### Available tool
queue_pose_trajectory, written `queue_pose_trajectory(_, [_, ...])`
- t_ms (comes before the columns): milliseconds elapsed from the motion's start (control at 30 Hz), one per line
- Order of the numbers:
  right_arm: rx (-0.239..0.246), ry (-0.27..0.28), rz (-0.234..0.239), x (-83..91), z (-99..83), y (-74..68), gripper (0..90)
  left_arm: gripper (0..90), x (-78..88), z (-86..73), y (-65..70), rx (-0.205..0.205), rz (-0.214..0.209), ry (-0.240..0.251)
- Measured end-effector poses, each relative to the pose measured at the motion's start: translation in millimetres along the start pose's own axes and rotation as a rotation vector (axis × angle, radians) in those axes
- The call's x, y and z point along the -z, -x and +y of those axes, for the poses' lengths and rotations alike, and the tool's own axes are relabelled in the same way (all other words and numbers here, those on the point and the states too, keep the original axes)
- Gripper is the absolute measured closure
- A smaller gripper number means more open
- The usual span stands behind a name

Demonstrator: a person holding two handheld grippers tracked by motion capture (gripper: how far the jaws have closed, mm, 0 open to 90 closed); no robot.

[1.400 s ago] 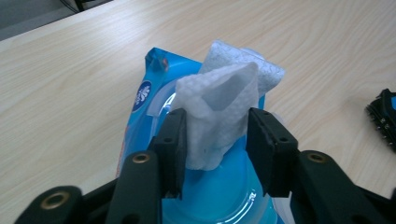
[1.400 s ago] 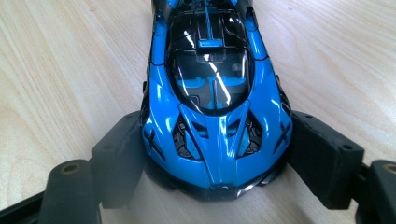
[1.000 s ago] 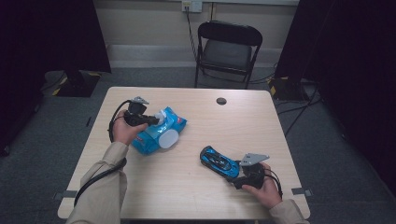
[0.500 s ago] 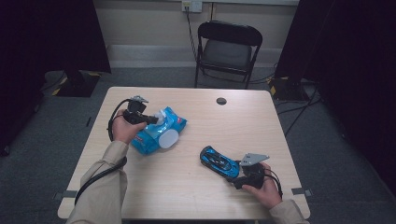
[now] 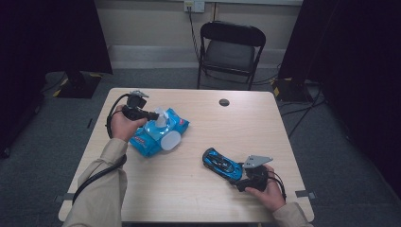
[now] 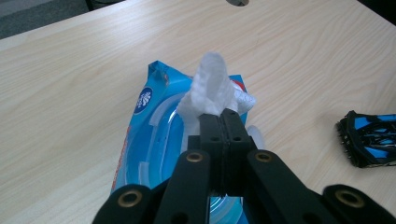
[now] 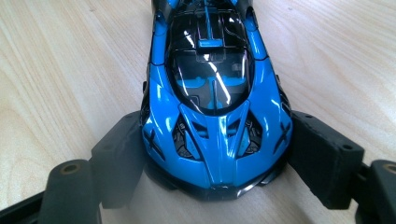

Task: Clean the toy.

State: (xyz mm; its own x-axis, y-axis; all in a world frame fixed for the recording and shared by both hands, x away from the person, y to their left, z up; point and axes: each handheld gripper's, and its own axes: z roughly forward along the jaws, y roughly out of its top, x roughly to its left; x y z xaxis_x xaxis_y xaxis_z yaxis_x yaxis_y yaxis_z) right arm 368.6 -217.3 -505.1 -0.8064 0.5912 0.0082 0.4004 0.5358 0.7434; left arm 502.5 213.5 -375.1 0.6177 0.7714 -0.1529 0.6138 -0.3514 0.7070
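Pinching a white wipe (image 6: 215,88), the left gripper (image 6: 223,122) has its jaws pressed together on the crumpled sheet, which stands up out of the opening of a blue wipes pack (image 6: 159,126); the jaws have just been closing on it; the pack bears a round dark-blue emblem with a white mark near its far corner, but its writing is too small to read; a red strip runs along one edge of the pack; in the high view the pack (image 5: 174,124) lies toward the left edge of the table (image 5: 198,189), tilted, with its round white lid (image 5: 170,140) flipped open on the near side, and the left gripper (image 5: 152,115) sits just over it. The right gripper (image 7: 215,154) has its jaws spread wide on either side of a blue toy car (image 7: 212,98), the pads against the car's flanks; the car is glossy blue with a black canopy and black vents, no lettering legible; in the high view the car (image 5: 221,163) rests near the table's near right corner, at the right gripper (image 5: 243,178).
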Motion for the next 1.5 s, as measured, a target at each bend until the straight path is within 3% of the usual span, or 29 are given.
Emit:
queue_pose_trajectory(200, [0.000, 0.000, 0.000, 0.0, 0.0, 0.0, 23.4, 89.9, 9.8, 4.7, 1.6, -0.001, 0.001, 0.015])
queue_pose_trajectory(333, [0.000, 0.000, 0.000, 0.0, 0.0, 0.0, 23.4, 89.9, 19.0, 11.3, 4.4, -0.007, -0.014, 0.056])
queue_pose_trajectory(533, [0.000, 0.000, 0.000, 0.0, 0.0, 0.0, 23.4, 89.9, 32.3, 19.2, 10.0, -0.015, -0.014, 0.053])
queue_pose_trajectory(867, [0.000, 0.000, 0.000, 0.0, 0.0, 0.0, 23.4, 90.0, 46.1, 17.8, 20.9, -0.017, -0.026, 0.071])
queue_pose_trajectory(1067, [0.000, 0.000, 0.000, 0.0, 0.0, 0.0, 23.4, 90.0, 51.2, 16.1, 30.7, -0.049, -0.038, 0.068])
queue_pose_trajectory(1500, [-0.001, 0.000, -0.001, 0.0, 0.0, -0.1, 23.4, 90.0, 74.8, 25.0, 38.1, -0.063, -0.042, 0.078])
